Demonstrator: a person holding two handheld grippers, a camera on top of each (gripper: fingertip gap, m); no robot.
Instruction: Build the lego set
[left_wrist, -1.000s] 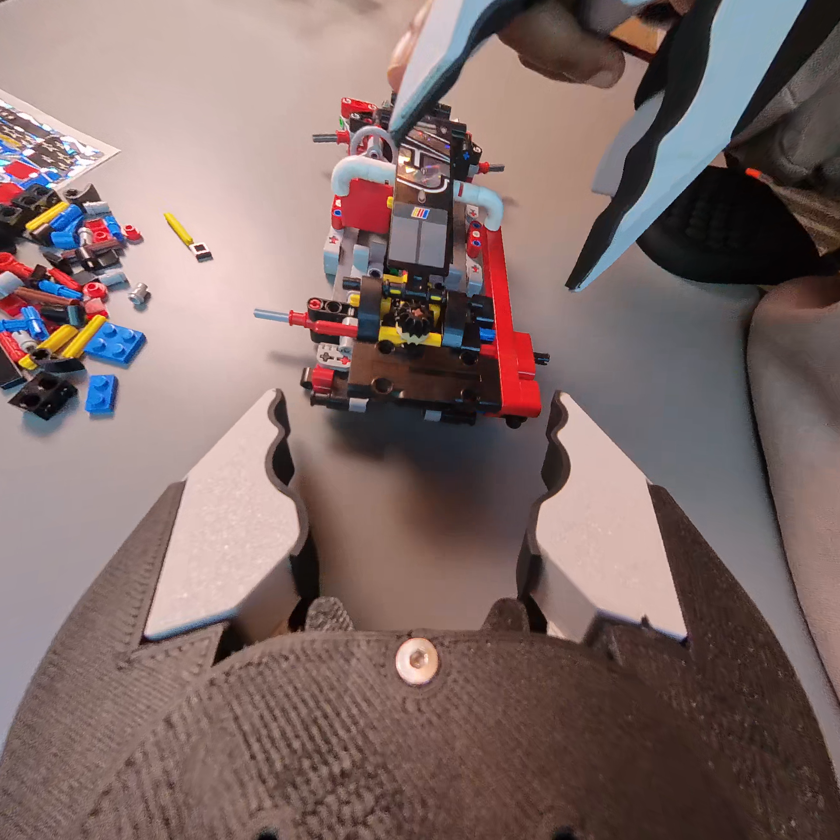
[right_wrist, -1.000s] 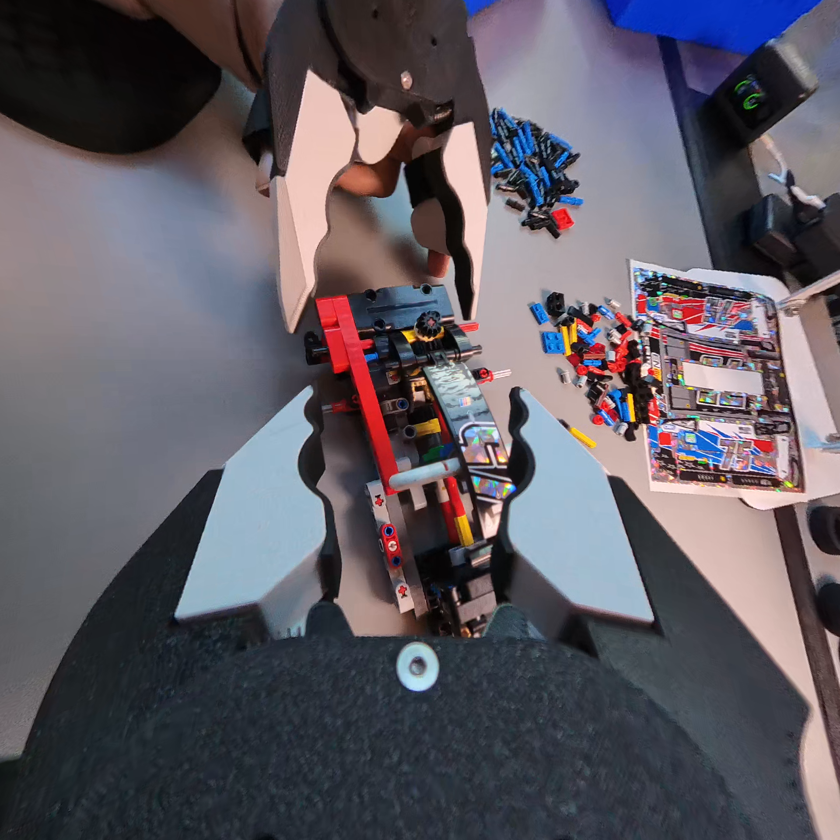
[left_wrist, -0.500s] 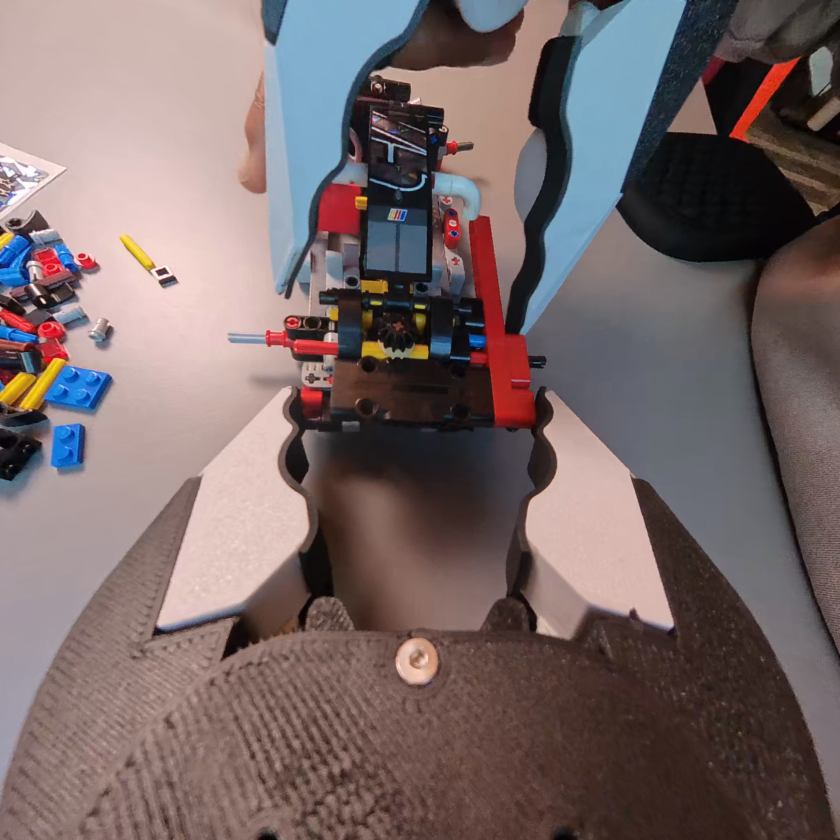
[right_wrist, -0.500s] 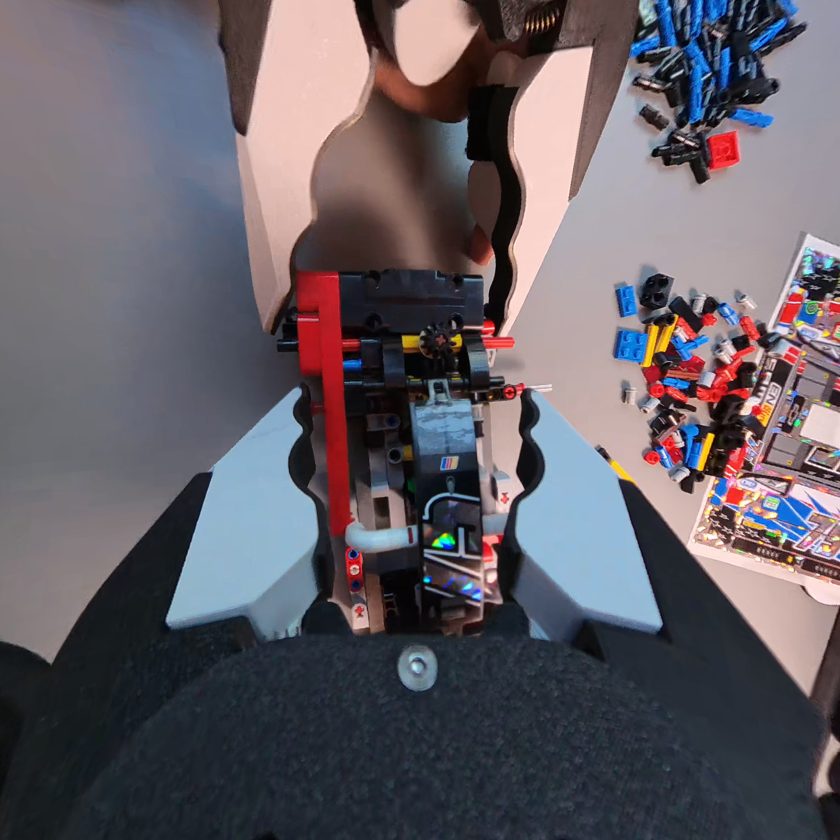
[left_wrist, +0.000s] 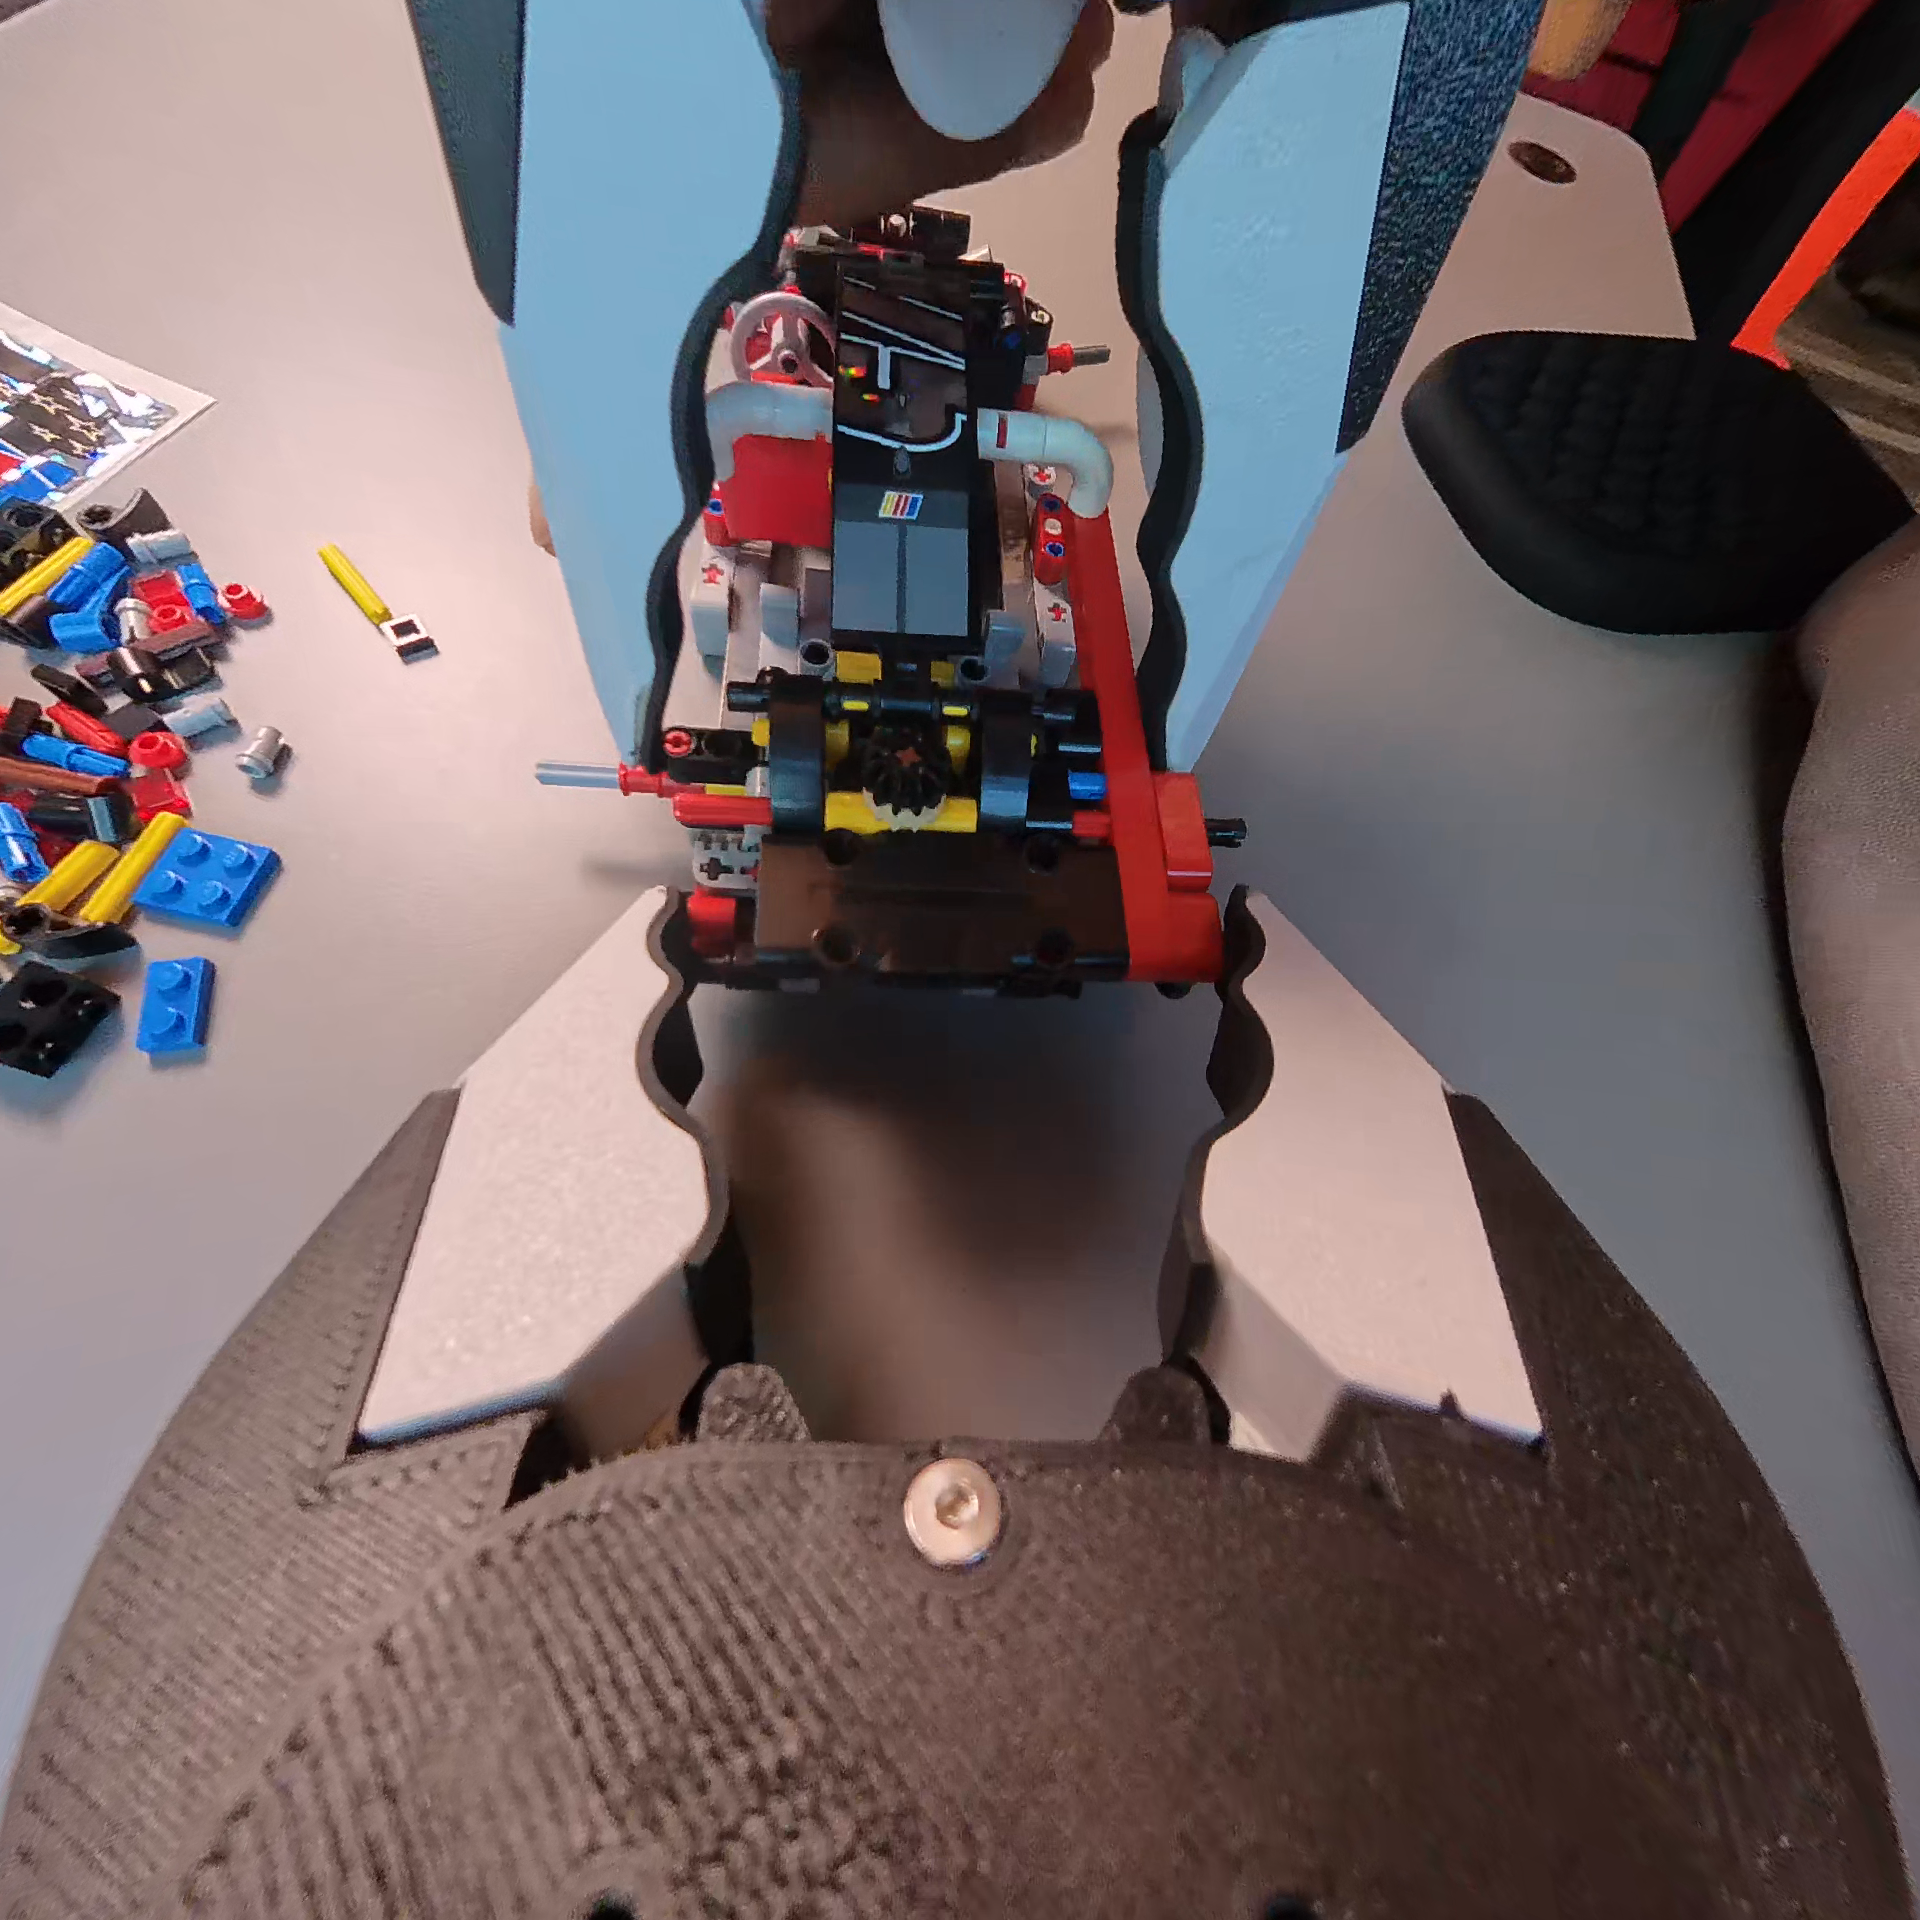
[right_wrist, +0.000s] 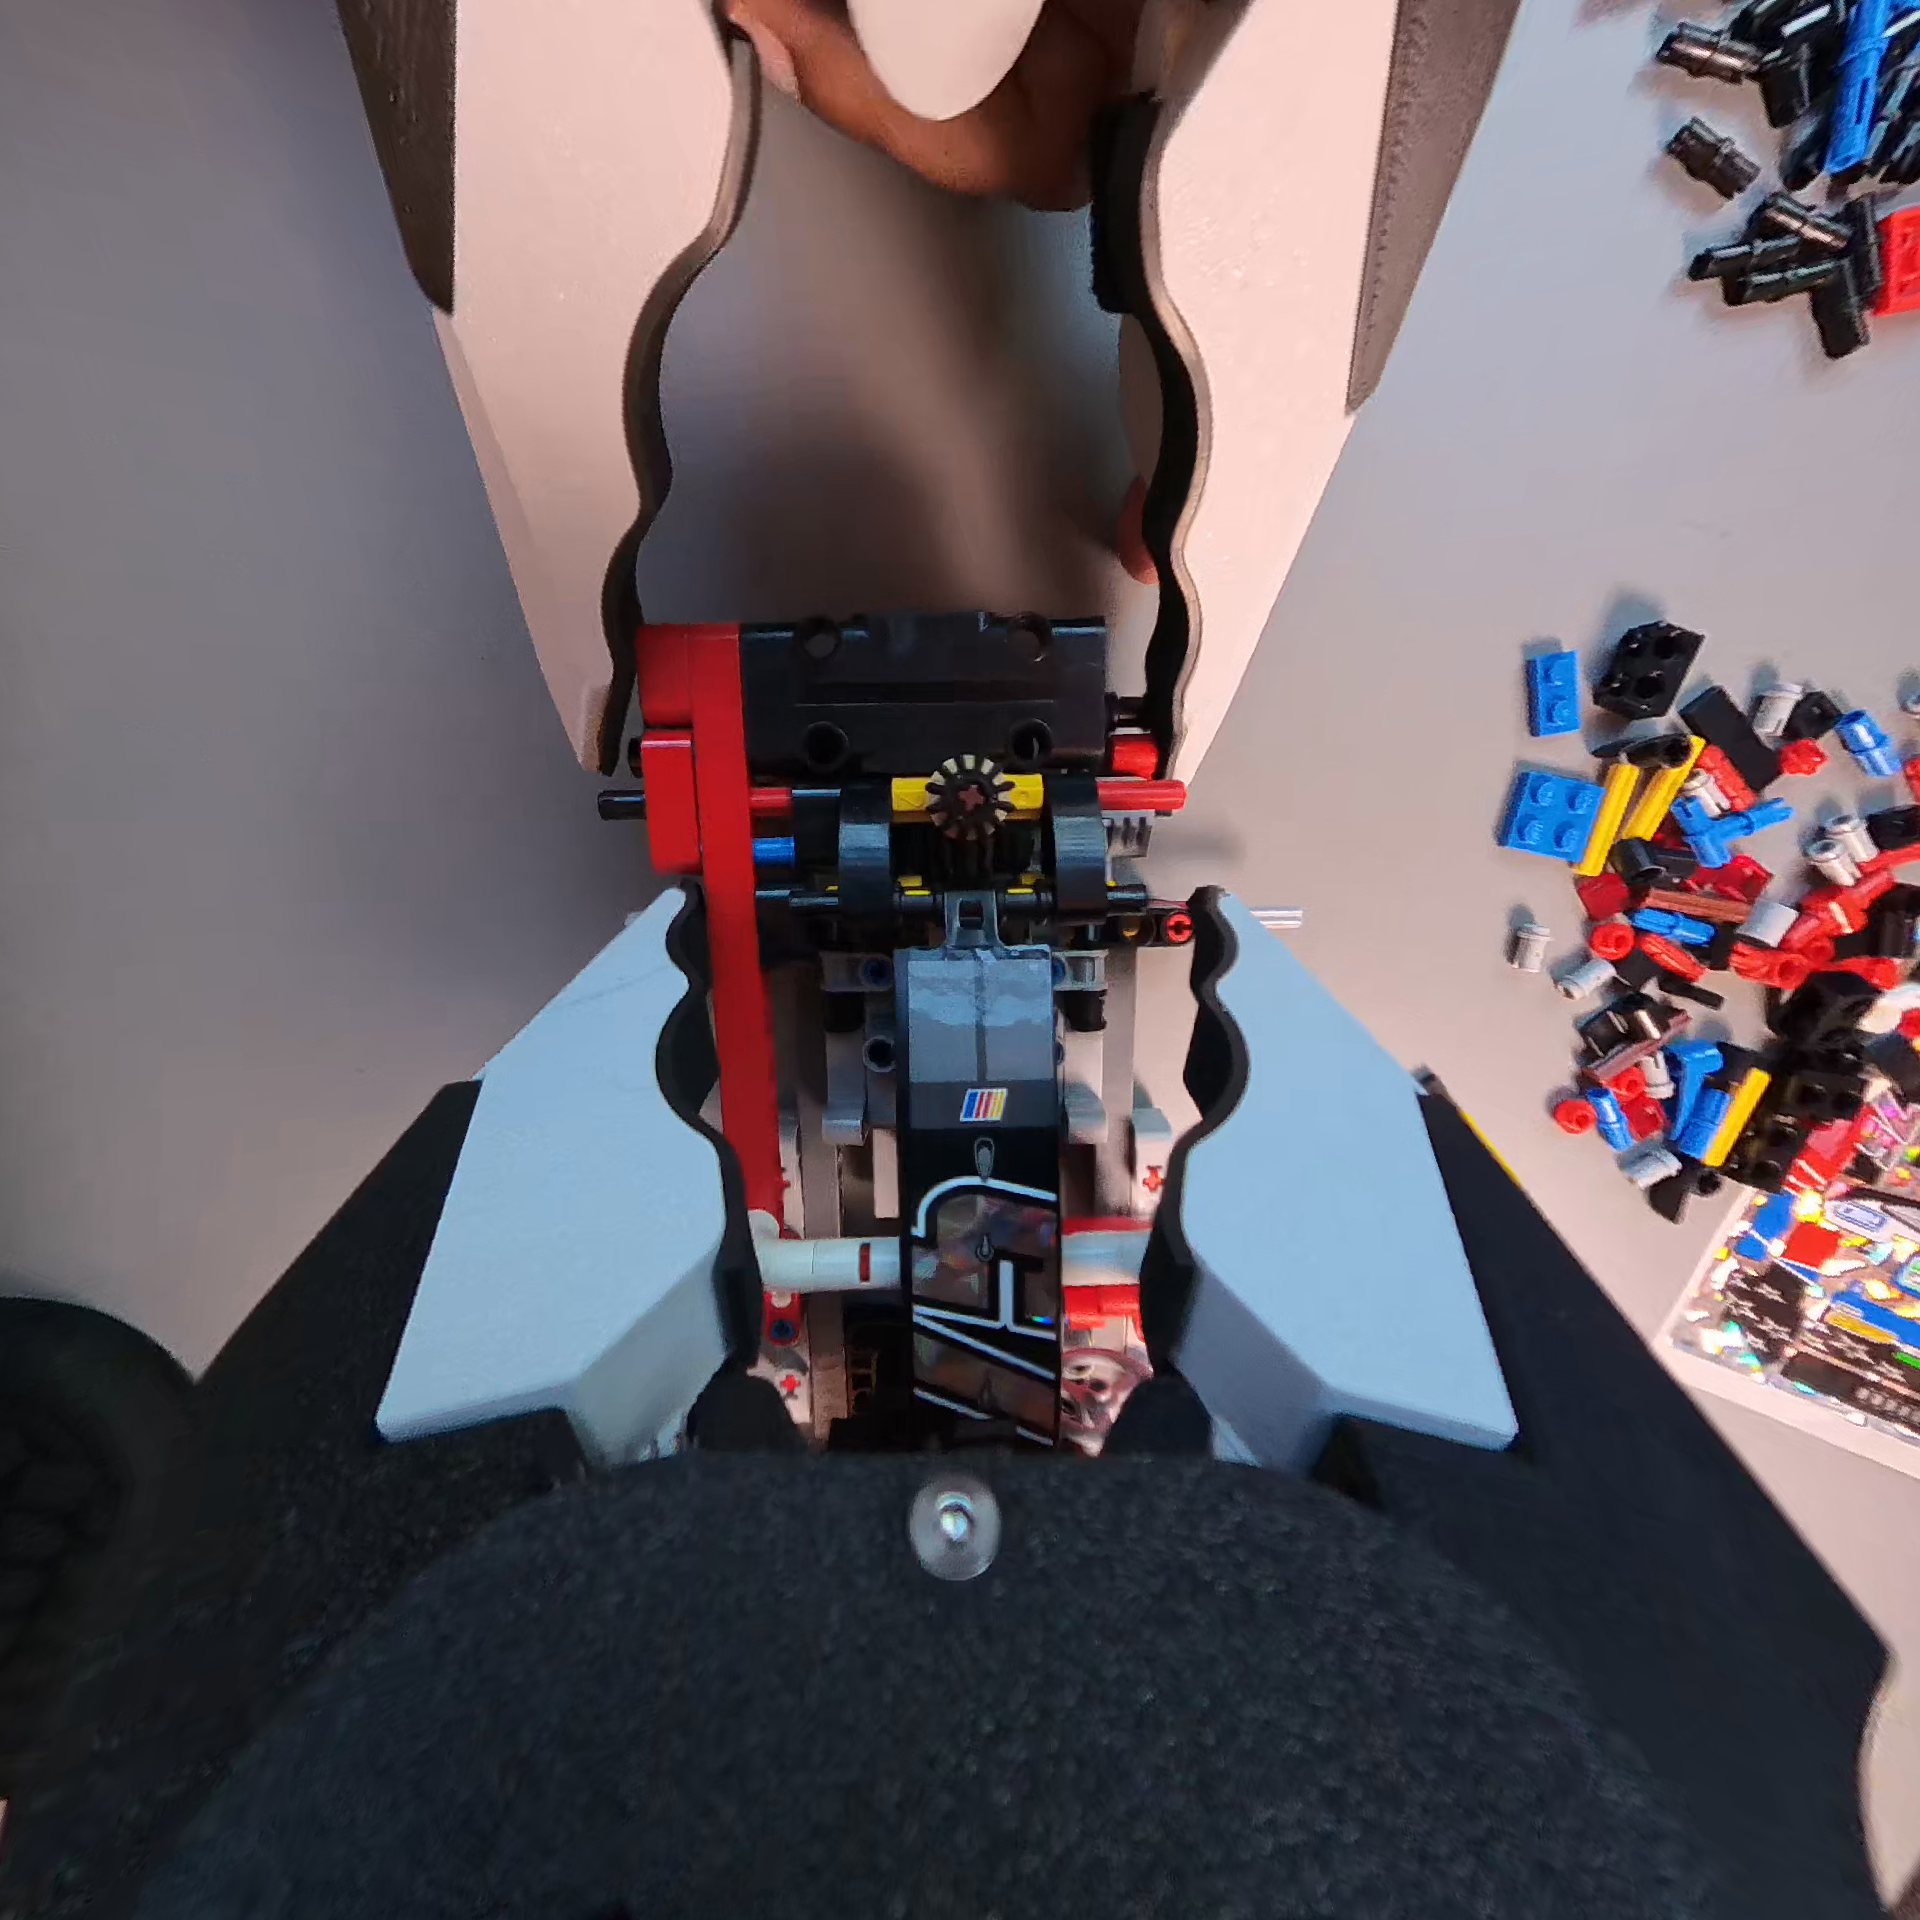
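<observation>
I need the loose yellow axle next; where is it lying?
In the left wrist view, the yellow axle lies alone on the table, left of the lego car, between it and the loose parts pile.

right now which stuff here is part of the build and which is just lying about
In the job:
- lego car, between both claws
- left claw
- right claw
- loose pieces
- sticker sheet

Lying about:
- black cushioned object
- grey fabric

Grey table (left_wrist: 343, 208) with lego car (left_wrist: 935, 727), loose pieces (left_wrist: 114, 717), sticker sheet (left_wrist: 83, 416).
</observation>
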